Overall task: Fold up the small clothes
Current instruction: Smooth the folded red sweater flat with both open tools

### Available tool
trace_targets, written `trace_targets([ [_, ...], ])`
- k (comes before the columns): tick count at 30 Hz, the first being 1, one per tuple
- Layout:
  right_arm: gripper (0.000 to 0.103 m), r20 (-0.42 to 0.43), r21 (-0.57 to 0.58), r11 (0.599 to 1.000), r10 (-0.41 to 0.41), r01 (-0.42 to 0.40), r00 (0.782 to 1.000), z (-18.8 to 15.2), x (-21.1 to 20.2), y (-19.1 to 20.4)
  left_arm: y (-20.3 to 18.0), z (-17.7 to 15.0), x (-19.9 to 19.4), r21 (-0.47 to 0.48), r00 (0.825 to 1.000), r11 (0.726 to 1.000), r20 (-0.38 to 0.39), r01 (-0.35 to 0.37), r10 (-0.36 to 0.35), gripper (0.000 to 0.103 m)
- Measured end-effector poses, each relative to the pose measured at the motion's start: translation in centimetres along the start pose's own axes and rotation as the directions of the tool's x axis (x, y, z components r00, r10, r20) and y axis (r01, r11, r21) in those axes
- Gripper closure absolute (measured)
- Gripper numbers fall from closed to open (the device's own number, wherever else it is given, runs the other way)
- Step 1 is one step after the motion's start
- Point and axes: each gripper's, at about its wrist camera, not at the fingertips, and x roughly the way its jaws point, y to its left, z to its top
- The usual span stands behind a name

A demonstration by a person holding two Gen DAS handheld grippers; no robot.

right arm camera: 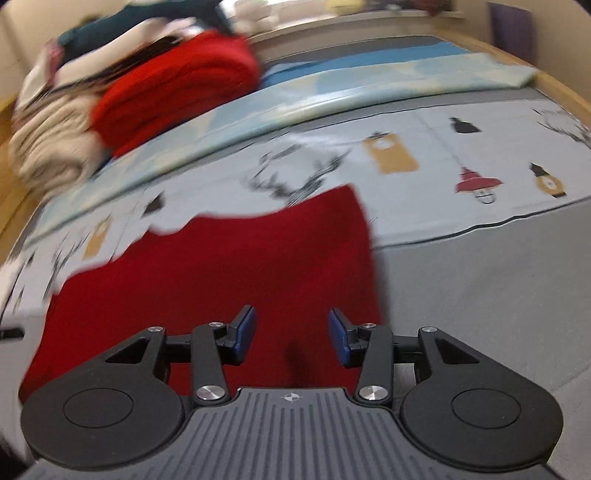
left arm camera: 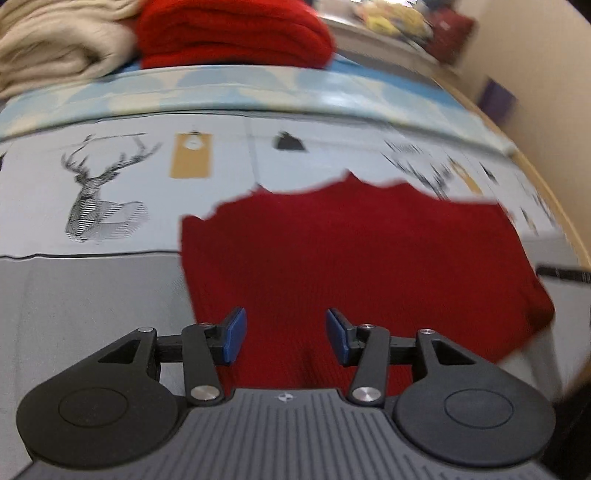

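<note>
Garment: where it lies spread flat on the bed, the dark red ribbed knit garment (left arm camera: 354, 258) sits just ahead of both my claws, its far edge ragged against the printed sheet.
Left claw: my left gripper (left arm camera: 282, 334) hangs over the garment's near-left part, its blue pads (left arm camera: 234, 334) parted with only red cloth showing in the gap; it has hold of nothing.
Right claw: my right gripper (right arm camera: 291, 334) hangs over the garment's near-right part, blue pads (right arm camera: 245, 334) likewise apart and gripping nothing.
Bedding: a pale grey sheet printed with deer heads and lanterns (left arm camera: 110, 177) lies under the garment, with a plain grey cover (right arm camera: 480, 295) nearer me.
Beyond: a light blue patterned blanket edge (left arm camera: 258, 96) crosses the bed farther off.
Pile: a bright red folded knit (left arm camera: 232, 33) rests beside a cream folded knit (left arm camera: 55, 44) at the far side.
</note>
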Motion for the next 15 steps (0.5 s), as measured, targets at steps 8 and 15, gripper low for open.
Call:
trace_targets([
  [8, 0.057, -0.228, -0.123, 0.983, -0.164, 0.138, 0.96, -4.2, 1.9, -1.8, -0.9, -5.5, 6.0, 0.197, 0.958, 0.978, -0.26, -0.07, 0.121, 0.077],
  [15, 0.056, -0.16, -0.082, 0.981, -0.186, 0.175, 0.969, -4.0, 0.3, -2.5, 0.7, -4.4, 3.4, 0.041, 0.987, 0.996, -0.141, -0.075, 0.08, 0.066],
])
